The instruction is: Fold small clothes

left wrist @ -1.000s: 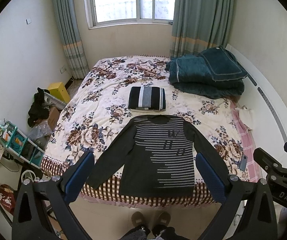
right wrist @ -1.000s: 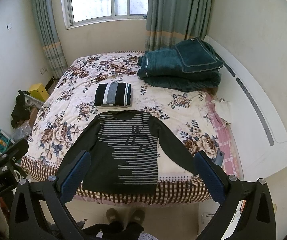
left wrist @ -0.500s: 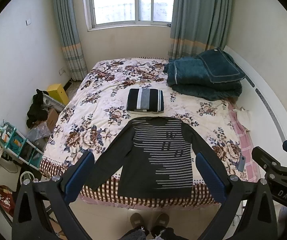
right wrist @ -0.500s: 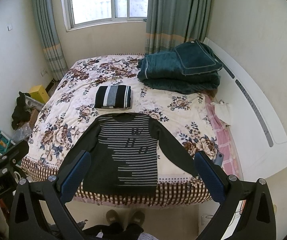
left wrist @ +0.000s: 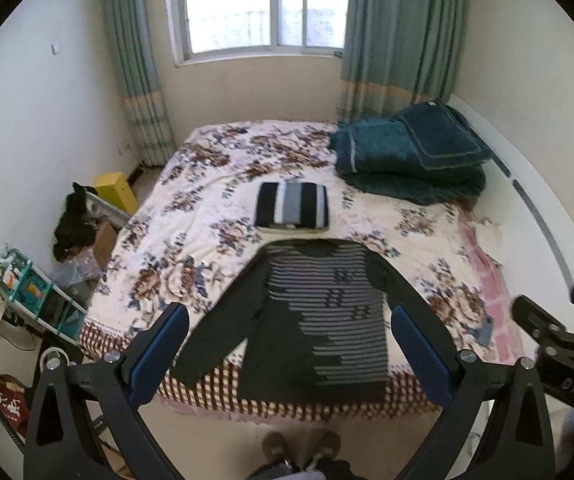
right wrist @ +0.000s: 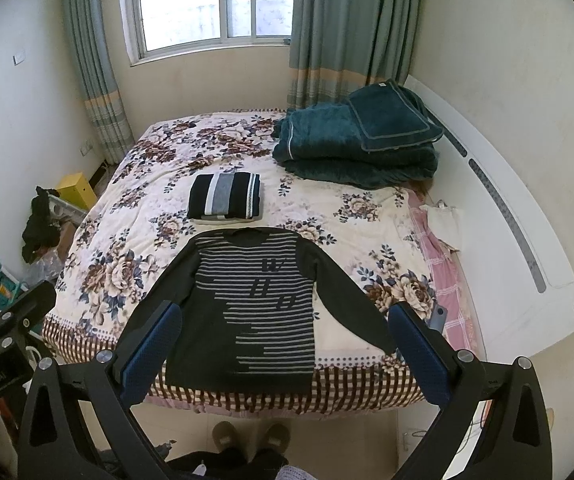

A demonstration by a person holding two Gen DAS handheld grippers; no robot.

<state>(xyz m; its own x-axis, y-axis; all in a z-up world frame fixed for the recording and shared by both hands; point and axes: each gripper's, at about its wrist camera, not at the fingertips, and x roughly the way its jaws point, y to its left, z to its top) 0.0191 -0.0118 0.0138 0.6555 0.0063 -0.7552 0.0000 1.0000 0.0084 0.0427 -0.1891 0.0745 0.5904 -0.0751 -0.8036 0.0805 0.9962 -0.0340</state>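
The left gripper (left wrist: 287,344) and the right gripper (right wrist: 285,340) both hung above the floor at the foot of the bed (right wrist: 135,248), jaws spread wide and holding nothing. Ahead of and below both pairs of fingers, well apart from them, the dark striped long-sleeved sweater (right wrist: 255,304) lay flat and face up, hem at the near edge of the mattress, sleeves angled out and down. Beyond its collar sat an already folded striped garment (right wrist: 225,198), and further off to the right a stack of teal blankets (right wrist: 359,144).

The likeliest trouble was a pinch that caught the floral bedspread along with the knit, dragging the cover and skewing the fold. The hem sat at the very edge, so a careless pull toward the grippers could slide the whole sweater off onto the floor.

The chest letters looked like "WHO", though blurred. The left gripper's body, seen from the right wrist, read "enRobot.AI", partly cut off; the right one showed "DAS"
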